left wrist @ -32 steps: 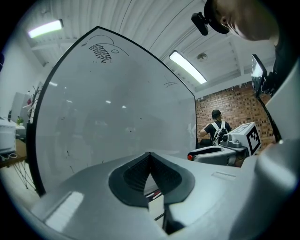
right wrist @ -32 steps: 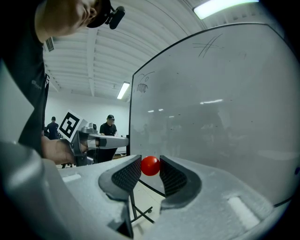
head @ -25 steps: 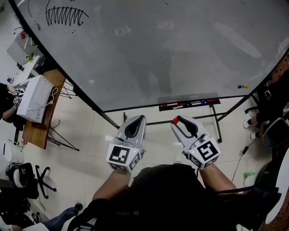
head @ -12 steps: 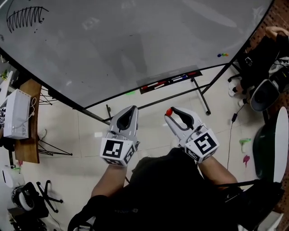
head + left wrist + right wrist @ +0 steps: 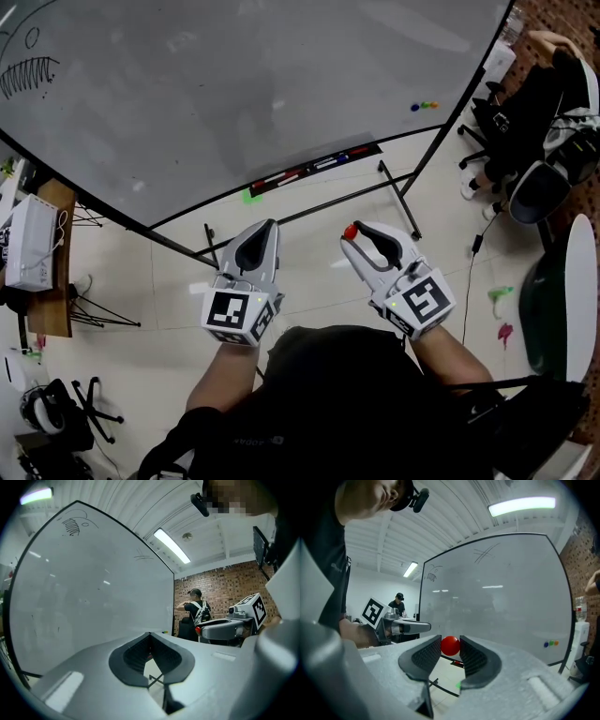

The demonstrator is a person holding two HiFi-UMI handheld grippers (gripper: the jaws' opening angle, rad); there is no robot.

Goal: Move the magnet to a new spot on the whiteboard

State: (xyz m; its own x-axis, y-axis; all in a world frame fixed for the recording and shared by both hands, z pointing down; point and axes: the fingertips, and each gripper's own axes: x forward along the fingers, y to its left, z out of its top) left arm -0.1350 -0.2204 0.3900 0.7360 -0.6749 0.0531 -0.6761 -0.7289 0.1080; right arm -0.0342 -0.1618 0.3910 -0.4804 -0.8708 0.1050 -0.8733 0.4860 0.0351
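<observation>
The red magnet (image 5: 450, 646) sits pinched between the tips of the right gripper (image 5: 358, 232), whose jaws stand partly apart and press on it from both sides, off the whiteboard (image 5: 234, 94) and over the floor. At 11 o'clock from it the marker tray (image 5: 309, 169) and the black stand bars (image 5: 394, 192) lie between it and the board face, with three small coloured magnets (image 5: 427, 106) at 1 o'clock near the board's edge. The left gripper (image 5: 267, 227) hangs at 9 o'clock, jaws together on nothing; a seated person (image 5: 553, 84) is at 2 o'clock, and a white box (image 5: 28, 244) lies on a table (image 5: 52, 319) far toward 9.
</observation>
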